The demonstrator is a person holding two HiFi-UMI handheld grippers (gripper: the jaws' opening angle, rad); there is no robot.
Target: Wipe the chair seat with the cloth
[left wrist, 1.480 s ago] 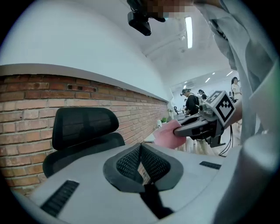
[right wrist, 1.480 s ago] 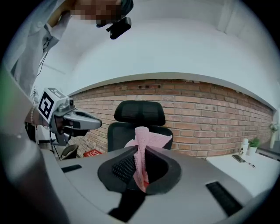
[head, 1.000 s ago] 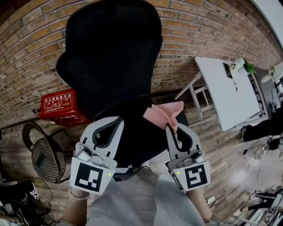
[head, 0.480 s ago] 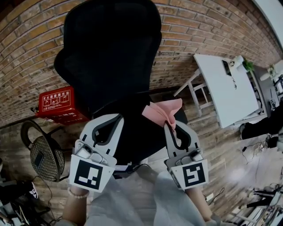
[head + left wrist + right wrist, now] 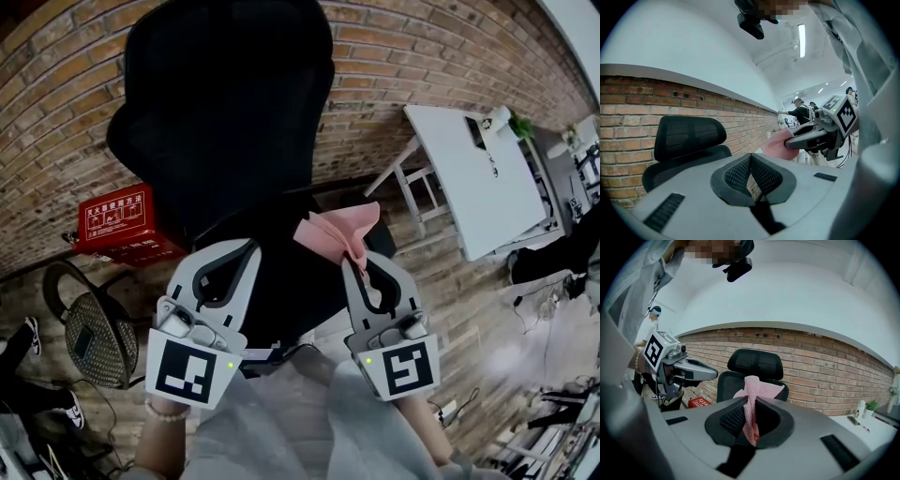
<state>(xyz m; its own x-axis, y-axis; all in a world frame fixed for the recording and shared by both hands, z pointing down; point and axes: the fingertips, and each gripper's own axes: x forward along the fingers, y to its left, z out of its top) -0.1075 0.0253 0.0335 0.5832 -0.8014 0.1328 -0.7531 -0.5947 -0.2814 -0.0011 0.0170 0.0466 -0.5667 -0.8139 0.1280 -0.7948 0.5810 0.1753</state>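
Observation:
A black office chair with a tall back (image 5: 230, 103) stands against the brick wall, its dark seat (image 5: 291, 281) just ahead of both grippers. My right gripper (image 5: 354, 265) is shut on a pink cloth (image 5: 339, 228), which fans out above its tips over the seat's right side. In the right gripper view the cloth (image 5: 752, 401) is pinched between the jaws, with the chair (image 5: 754, 364) behind it. My left gripper (image 5: 249, 247) is shut and empty over the seat's left side. In the left gripper view the chair's headrest (image 5: 689, 136) and the cloth (image 5: 776, 145) show.
A red box (image 5: 122, 220) sits on the floor left of the chair, with a round woven basket (image 5: 94, 337) nearer me. A white table (image 5: 469, 169) stands to the right. The brick wall (image 5: 394, 56) runs behind the chair. A person's shoes (image 5: 28, 333) show at the far left.
The whole scene has drifted slightly left in the head view. The right gripper with the cloth has edged a little left and up. Shoes have come into view at the left edge.

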